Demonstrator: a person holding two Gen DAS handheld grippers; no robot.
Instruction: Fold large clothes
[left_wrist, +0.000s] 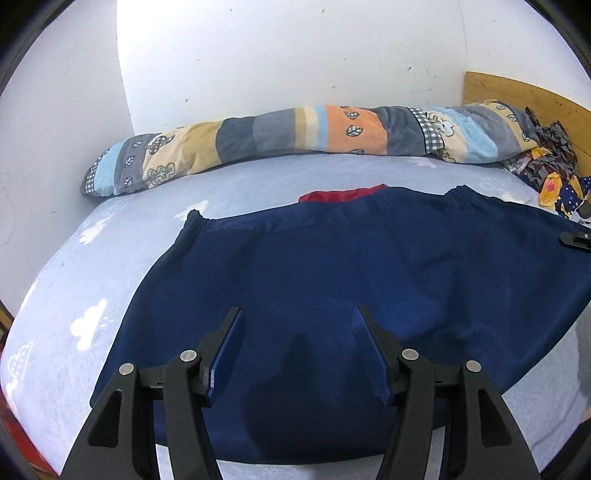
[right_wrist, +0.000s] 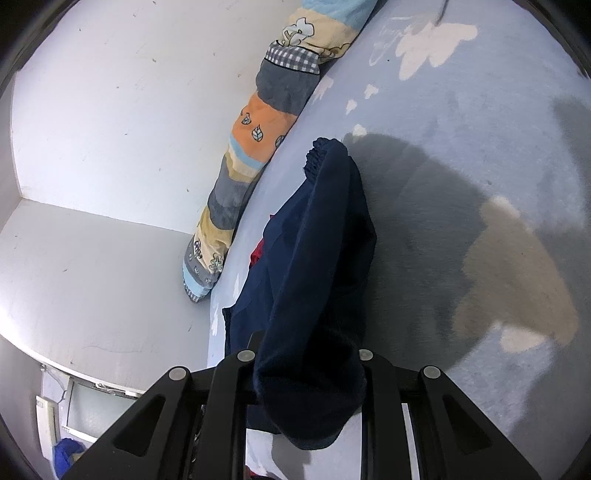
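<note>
Left wrist view shows the left gripper (left_wrist: 297, 325) above the navy blue garment (left_wrist: 332, 266), jaws apart and empty. That garment lies spread on the cloud-print bed sheet (left_wrist: 74, 295). The right gripper (right_wrist: 308, 354) is clamped on a bunched fold of it.

The left wrist camera looks forward and downward across the bed (left_wrist: 122, 206) toward the far wall (left_wrist: 295, 55), well above the navy garment (left_wrist: 332, 277). The right wrist camera sits very near that garment (right_wrist: 317, 258), tilted, facing along the bed toward the room corner. Both views share the garment, the patchwork blanket roll (left_wrist: 295, 129) and the cloud-print sheet.
</note>
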